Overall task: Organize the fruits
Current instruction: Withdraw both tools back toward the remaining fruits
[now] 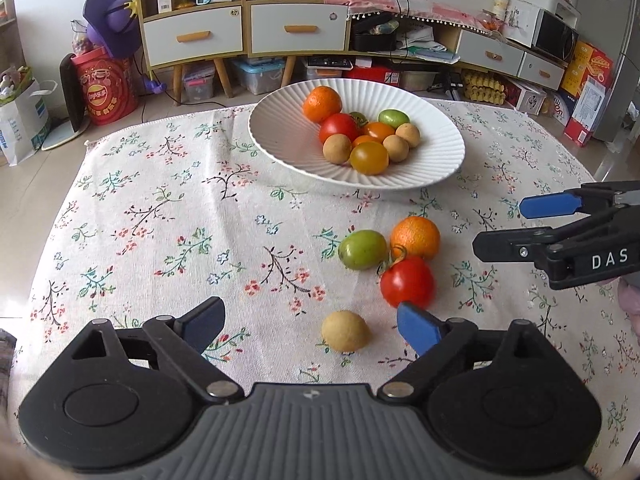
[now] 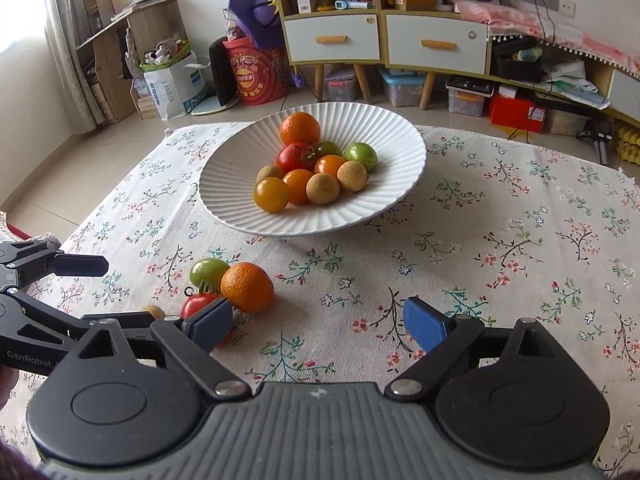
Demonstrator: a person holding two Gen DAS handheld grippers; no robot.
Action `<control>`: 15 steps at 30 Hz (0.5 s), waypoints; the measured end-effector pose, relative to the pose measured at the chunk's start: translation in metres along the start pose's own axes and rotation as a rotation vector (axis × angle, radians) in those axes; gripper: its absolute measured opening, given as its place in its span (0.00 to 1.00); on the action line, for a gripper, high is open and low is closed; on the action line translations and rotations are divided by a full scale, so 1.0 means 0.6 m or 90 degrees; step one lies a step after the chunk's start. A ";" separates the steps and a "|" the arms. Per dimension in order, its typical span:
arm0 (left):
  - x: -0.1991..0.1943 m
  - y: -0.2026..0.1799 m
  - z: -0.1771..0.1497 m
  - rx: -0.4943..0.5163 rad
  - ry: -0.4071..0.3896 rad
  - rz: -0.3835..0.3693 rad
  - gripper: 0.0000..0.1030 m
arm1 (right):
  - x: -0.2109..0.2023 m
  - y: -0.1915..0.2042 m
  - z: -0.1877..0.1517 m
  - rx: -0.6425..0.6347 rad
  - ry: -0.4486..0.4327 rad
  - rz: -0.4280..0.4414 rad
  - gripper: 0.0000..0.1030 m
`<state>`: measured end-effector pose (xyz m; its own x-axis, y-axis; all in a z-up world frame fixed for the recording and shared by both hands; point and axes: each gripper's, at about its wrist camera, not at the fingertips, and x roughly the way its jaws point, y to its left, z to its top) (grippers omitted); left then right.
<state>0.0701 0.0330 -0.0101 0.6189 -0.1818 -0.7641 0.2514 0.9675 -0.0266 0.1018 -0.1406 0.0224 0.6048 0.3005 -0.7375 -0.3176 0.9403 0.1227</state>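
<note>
A white ribbed bowl (image 1: pixel 280 136) (image 2: pixel 232 184) holds several fruits: an orange, tomatoes, tan round fruits and a green one. On the floral cloth in front of it lie an orange (image 1: pixel 415 237) (image 2: pixel 246 286), a green tomato (image 1: pixel 362 249) (image 2: pixel 208 272), a red tomato (image 1: pixel 407 282) (image 2: pixel 198 304) and a small tan fruit (image 1: pixel 346 331) (image 2: pixel 154 311). My left gripper (image 1: pixel 312 326) is open, with the tan fruit lying loose between its fingers. My right gripper (image 2: pixel 318 322) (image 1: pixel 504 226) is open over bare cloth, just right of the loose fruits, nothing in it.
The cloth-covered table (image 1: pixel 160 220) ends beyond the bowl. Past it stand a cabinet with drawers (image 1: pixel 240 32), a red drum (image 1: pixel 106 88), storage boxes and a low shelf (image 1: pixel 500 56). Bare cloth lies to the left in the left wrist view and to the right in the right wrist view.
</note>
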 end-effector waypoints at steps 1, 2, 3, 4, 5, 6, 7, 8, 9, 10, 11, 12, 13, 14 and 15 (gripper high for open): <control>0.001 0.001 -0.005 0.002 0.004 0.002 0.88 | 0.000 0.002 -0.002 -0.003 0.001 0.000 0.90; 0.002 0.002 -0.009 0.003 0.007 0.004 0.89 | 0.000 0.004 -0.005 -0.006 0.003 -0.001 0.91; 0.004 0.003 -0.013 0.005 0.011 0.005 0.89 | 0.000 0.006 -0.008 -0.009 0.004 -0.001 0.91; 0.005 0.004 -0.017 0.006 0.016 0.006 0.89 | 0.000 0.008 -0.011 -0.012 0.006 -0.001 0.91; 0.006 0.004 -0.021 0.007 0.020 0.007 0.89 | 0.001 0.011 -0.013 -0.016 0.008 -0.001 0.92; 0.007 0.005 -0.025 0.008 0.024 0.007 0.89 | 0.001 0.012 -0.016 -0.021 0.009 -0.002 0.92; 0.008 0.006 -0.029 0.010 0.027 0.008 0.89 | 0.002 0.014 -0.018 -0.024 0.010 -0.003 0.92; 0.008 0.006 -0.033 0.011 0.030 0.009 0.89 | 0.002 0.016 -0.020 -0.028 0.011 -0.005 0.93; 0.010 0.006 -0.036 0.013 0.034 0.009 0.89 | 0.004 0.017 -0.021 -0.033 0.013 -0.007 0.93; 0.011 0.006 -0.038 0.014 0.037 0.010 0.89 | 0.005 0.018 -0.023 -0.036 0.015 -0.007 0.93; 0.012 0.006 -0.041 0.016 0.039 0.011 0.89 | 0.007 0.020 -0.025 -0.039 0.018 -0.008 0.93; 0.013 0.005 -0.042 0.017 0.039 0.012 0.89 | 0.009 0.022 -0.028 -0.042 0.022 -0.008 0.93; 0.013 0.005 -0.044 0.016 0.037 0.012 0.89 | 0.011 0.024 -0.030 -0.045 0.025 -0.009 0.93; 0.013 0.004 -0.045 0.015 0.033 0.011 0.90 | 0.013 0.027 -0.033 -0.049 0.029 -0.009 0.93; 0.013 0.003 -0.045 0.014 0.031 0.010 0.90 | 0.014 0.028 -0.035 -0.053 0.032 -0.010 0.93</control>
<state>0.0554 0.0381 -0.0338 0.5863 -0.1572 -0.7947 0.2590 0.9659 0.0000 0.0863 -0.1253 0.0042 0.5733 0.2759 -0.7715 -0.3694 0.9275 0.0572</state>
